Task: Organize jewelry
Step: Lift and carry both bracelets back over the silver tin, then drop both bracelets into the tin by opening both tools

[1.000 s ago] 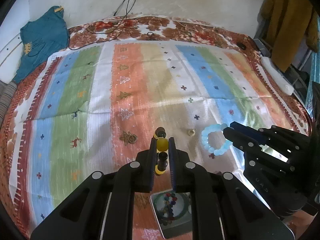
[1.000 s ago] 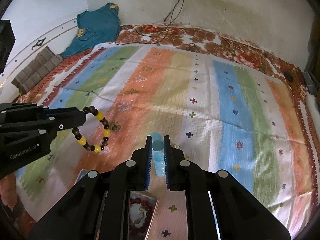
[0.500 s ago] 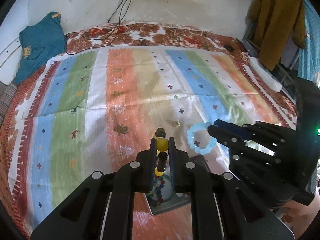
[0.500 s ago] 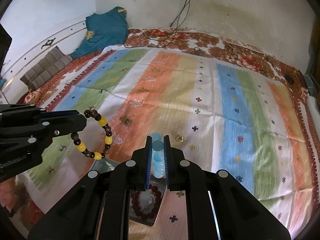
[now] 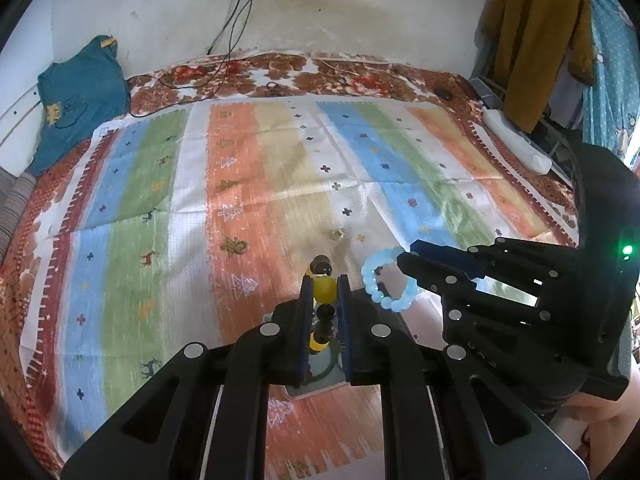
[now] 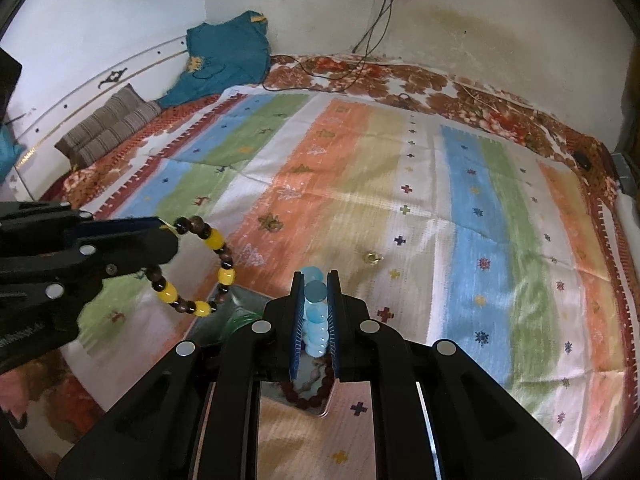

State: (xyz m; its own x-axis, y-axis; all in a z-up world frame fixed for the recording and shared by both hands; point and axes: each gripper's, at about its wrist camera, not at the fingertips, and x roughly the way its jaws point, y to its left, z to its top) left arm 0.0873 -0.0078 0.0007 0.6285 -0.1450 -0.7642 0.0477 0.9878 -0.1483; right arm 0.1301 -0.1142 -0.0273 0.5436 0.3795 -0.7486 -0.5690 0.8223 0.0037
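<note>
Two bracelets held aloft over the striped bedspread (image 5: pixel 280 168), one per gripper.

My left gripper (image 5: pixel 324 292) reached forward, fingers pinched on the yellow-and-brown bead bracelet (image 6: pixel 200 268). My right gripper (image 6: pixel 315 300) pointed in from the right, fingers clamped on the pale blue bead bracelet (image 5: pixel 386 280). Both hung above the metal tray (image 6: pixel 320 408); a small gold ring (image 6: pixel 372 257) lay farther off.

my own fingers (image 6: pixel 276 364) cover most of the tray (image 6: pixel 248 300). the small gold piece (image 6: pixel 372 257) is too tiny to identify.
</note>
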